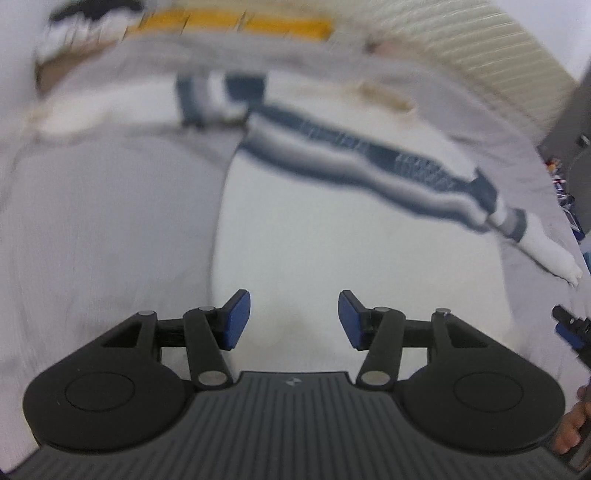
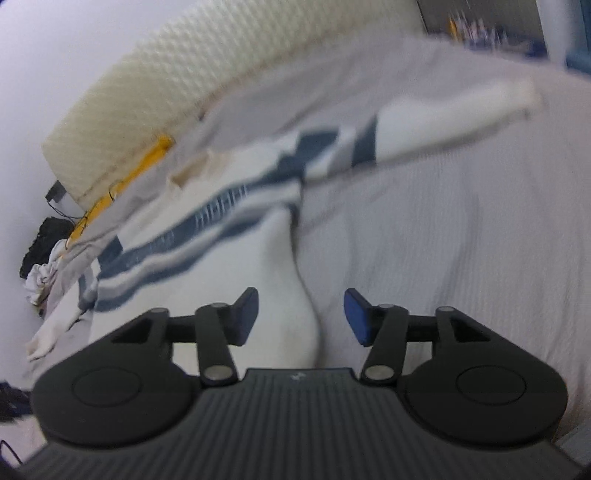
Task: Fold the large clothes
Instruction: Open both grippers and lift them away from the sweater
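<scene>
Both views are evenly and softly lit, without glare or hard shadows. Motion blur smears the striped garment (image 1: 362, 155) and bedding, while each gripper body stays sharp. Fisheye curvature bends the edges.

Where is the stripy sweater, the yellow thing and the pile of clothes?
stripy sweater (image 1: 332, 236): left wrist view, white front.
yellow thing (image 1: 236, 20): left wrist view, its middle stretch.
pile of clothes (image 2: 40, 258): right wrist view, crumpled heap.
</scene>
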A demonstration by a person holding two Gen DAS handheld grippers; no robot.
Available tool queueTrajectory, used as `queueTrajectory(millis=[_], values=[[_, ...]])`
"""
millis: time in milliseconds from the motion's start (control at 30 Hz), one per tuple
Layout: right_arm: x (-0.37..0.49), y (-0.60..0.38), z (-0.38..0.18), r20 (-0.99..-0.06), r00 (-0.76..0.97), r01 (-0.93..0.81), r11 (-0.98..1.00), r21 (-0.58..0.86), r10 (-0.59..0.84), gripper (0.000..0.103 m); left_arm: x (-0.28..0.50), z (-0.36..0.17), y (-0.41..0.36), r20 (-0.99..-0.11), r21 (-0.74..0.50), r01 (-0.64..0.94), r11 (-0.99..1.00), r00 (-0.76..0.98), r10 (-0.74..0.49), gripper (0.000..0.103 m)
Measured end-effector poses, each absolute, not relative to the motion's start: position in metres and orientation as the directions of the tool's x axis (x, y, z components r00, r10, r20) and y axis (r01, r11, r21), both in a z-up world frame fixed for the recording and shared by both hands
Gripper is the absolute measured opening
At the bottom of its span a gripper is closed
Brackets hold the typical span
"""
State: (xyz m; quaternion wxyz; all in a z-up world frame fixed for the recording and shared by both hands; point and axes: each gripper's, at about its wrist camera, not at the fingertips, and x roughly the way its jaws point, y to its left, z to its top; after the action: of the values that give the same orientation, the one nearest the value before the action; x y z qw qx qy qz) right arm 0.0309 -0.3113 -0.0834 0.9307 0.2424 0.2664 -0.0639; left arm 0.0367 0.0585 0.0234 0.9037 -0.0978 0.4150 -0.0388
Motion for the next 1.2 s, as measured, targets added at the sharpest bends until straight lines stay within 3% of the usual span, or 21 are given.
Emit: queueTrajectory(millis=[100,233,433,533,900,967,1000,1200], values=[[0.023,-0.309,-0.069,-0.451,0.892,0.202,0.901,0.383,-0.008,0.073,0.028,0.041,0.032,-0.666,-0.179,0.044,0.983,0.73,-0.154,0.059],[0.011,-0.304,-0.051,-0.358,0.933,0.156,0.937,0.314,-0.035,0.078,0.023,0.059,-0.007,-0.584,-0.165,0.128,0.978,0.786,-0.202,0.059],[0.0,-0.299,-0.033,-0.278,0.957,0.138,0.97,0.202,-0.079,0.081,0.016,0.071,-0.061,-0.495,-0.133,0.242,0.961,0.824,-0.277,0.081],[-0.002,-0.296,-0.031,-0.258,0.962,0.132,0.977,0.165,-0.086,0.081,0.012,0.065,-0.08,-0.451,-0.121,0.263,0.957,0.844,-0.289,0.097],[0.011,-0.286,-0.041,-0.301,0.95,0.121,0.988,0.097,-0.087,0.081,0.04,0.012,-0.08,-0.478,-0.133,0.221,0.966,0.839,-0.258,0.101],[0.016,-0.287,-0.043,-0.317,0.945,0.121,0.987,0.104,-0.083,0.087,0.044,0.007,-0.074,-0.484,-0.139,0.208,0.968,0.839,-0.25,0.101],[0.019,-0.287,-0.044,-0.327,0.941,0.129,0.987,0.101,-0.089,0.102,0.046,0.005,-0.072,-0.485,-0.139,0.204,0.969,0.84,-0.246,0.101],[0.037,-0.286,-0.051,-0.362,0.921,0.18,0.981,0.072,-0.142,0.103,0.051,-0.009,-0.062,-0.502,-0.134,0.193,0.972,0.832,-0.235,0.101]])
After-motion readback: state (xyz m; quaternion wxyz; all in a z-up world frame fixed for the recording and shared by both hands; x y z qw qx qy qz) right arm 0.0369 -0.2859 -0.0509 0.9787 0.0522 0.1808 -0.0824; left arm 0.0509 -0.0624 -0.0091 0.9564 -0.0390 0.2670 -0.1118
